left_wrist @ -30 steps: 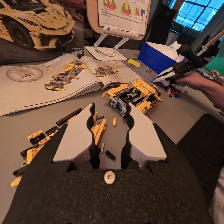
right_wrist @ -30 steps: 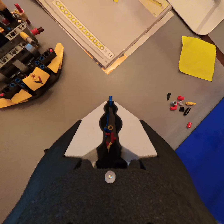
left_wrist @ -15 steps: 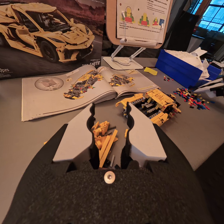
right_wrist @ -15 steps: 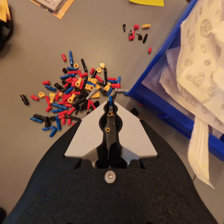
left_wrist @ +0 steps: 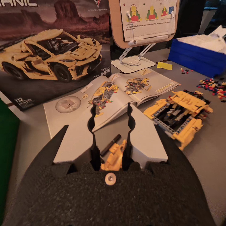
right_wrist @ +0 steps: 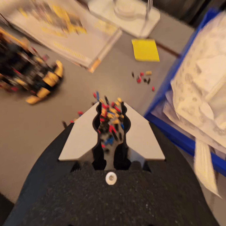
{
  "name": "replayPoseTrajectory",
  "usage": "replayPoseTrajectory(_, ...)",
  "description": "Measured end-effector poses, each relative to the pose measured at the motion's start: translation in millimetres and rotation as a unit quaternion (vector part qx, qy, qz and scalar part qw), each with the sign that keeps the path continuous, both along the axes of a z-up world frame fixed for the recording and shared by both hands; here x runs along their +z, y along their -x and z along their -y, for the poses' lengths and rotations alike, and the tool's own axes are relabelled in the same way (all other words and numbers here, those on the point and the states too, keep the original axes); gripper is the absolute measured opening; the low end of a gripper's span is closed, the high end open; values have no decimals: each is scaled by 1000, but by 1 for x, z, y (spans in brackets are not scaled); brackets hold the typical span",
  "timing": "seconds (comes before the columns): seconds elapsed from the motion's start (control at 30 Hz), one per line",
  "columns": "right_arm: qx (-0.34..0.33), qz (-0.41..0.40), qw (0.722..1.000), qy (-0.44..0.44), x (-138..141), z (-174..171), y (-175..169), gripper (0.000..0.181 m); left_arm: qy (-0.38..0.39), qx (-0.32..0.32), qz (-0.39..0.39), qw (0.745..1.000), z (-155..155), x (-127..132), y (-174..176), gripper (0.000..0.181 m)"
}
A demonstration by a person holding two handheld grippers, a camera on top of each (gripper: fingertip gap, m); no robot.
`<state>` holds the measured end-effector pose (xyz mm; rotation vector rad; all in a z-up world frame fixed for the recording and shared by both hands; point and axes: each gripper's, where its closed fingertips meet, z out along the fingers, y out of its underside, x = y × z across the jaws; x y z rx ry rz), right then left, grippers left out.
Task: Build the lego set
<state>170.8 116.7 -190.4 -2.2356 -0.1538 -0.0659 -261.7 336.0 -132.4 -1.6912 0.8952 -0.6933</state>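
Note:
The half-built yellow and black car model (left_wrist: 178,117) sits on the grey table right of my left gripper (left_wrist: 110,107), which is open and empty above loose yellow pieces (left_wrist: 115,155) and a black beam (left_wrist: 110,144). The open instruction booklet (left_wrist: 110,96) lies behind it. In the blurred right wrist view, my right gripper (right_wrist: 111,104) is open and empty over a heap of small red, blue, black and yellow pins (right_wrist: 110,119). The car model (right_wrist: 30,78) shows at the left there.
The set's box (left_wrist: 51,48) stands at the back left, a white document stand (left_wrist: 138,36) at the back centre. A blue bin with white paper (right_wrist: 190,97) stands on the right. A yellow note (right_wrist: 145,50) and a few stray pins (right_wrist: 143,78) lie near it. About 50 cm separates my left fingertips from my right. The car model (right_wrist: 30,78) is closer to my right gripper, around 15 cm from its tips; the left tips are 30 cm off.
My right gripper has opened and no longer holds the blue pin; it hangs over the pin heap. My left gripper has pulled back and tilted up from the loose yellow pieces.

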Motion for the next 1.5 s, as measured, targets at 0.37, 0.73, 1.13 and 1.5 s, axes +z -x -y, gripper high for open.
replayPoseTrajectory(0.37, -3, -58, 991, -120, 16, -97, 119, 48, 58, 17, -80, 995, -88, -45, 0, 46)
replayPoseTrajectory(0.73, -88, -32, 975, -204, 24, -95, 72, 28, 93, 17, -62, 994, -92, -73, 8, 43)
replayPoseTrajectory(1.13, -67, -34, 980, -186, 12, -99, 80, 24, 71, -13, -21, 997, -82, -56, 1, 43)
replayPoseTrajectory(1.5, -62, -44, 981, -180, 13, -98, 84, 24, 56, 6, -17, 998, -87, -43, 16, 41)
